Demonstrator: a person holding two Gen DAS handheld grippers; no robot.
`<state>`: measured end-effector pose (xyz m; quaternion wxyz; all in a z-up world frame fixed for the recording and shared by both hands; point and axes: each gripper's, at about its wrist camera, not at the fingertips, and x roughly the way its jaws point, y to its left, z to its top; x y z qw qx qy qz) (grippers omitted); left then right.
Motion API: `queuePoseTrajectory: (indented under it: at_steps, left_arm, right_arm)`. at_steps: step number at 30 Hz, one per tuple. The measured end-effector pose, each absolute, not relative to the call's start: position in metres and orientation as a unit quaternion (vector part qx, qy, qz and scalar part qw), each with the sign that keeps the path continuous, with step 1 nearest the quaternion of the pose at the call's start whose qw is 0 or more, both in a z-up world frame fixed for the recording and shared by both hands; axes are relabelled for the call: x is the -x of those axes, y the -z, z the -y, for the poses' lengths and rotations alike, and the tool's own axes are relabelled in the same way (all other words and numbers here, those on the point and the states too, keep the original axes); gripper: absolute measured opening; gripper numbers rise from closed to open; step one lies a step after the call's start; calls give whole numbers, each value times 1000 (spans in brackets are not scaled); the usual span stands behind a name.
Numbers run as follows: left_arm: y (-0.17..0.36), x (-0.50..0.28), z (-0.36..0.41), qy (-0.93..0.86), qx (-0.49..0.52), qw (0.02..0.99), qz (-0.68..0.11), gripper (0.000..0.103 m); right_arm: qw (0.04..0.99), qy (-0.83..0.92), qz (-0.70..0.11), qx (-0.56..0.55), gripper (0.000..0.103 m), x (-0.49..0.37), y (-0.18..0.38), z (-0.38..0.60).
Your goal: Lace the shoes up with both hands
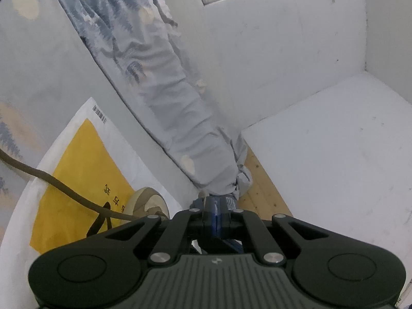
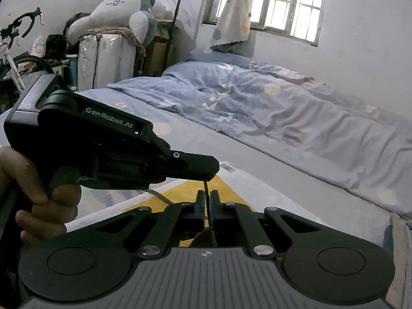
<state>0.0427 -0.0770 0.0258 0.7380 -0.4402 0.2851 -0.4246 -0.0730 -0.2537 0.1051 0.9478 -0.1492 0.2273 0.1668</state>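
Note:
In the left wrist view a beige shoe (image 1: 150, 203) lies on a white and yellow bag (image 1: 77, 170), just left of my left gripper (image 1: 215, 213). A brown lace (image 1: 51, 180) runs from the left edge toward the shoe and passes under the gripper. The left gripper's jaws are closed together; what they pinch is hidden. In the right wrist view my right gripper (image 2: 207, 206) is shut on a thin dark lace (image 2: 206, 188) that rises straight up into the tip of the left gripper (image 2: 206, 170), held by a hand just above.
A bed with a blue patterned duvet (image 2: 270, 113) fills the space behind. The bag (image 2: 231, 180) lies on the bed's sheet. A white wall, a window (image 2: 288, 7), a wooden bed edge (image 1: 260, 188), a clothes rack, stuffed toys and a bicycle (image 2: 13, 51) stand around.

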Motion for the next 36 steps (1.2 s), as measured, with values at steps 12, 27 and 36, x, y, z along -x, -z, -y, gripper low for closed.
queuePoseTrajectory:
  at_steps: [12, 27, 36]
  left_arm:
    - [-31, -40, 88, 398, 338, 791, -318, 17]
    - [4, -41, 96, 404, 381, 736, -387, 21]
    - [24, -49, 83, 388, 465, 683, -407, 21]
  right_arm:
    - [909, -113, -271, 296, 0, 69, -82, 253]
    - [866, -119, -297, 385, 0, 67, -42, 239]
    - [865, -119, -297, 388, 0, 62, -41, 236]
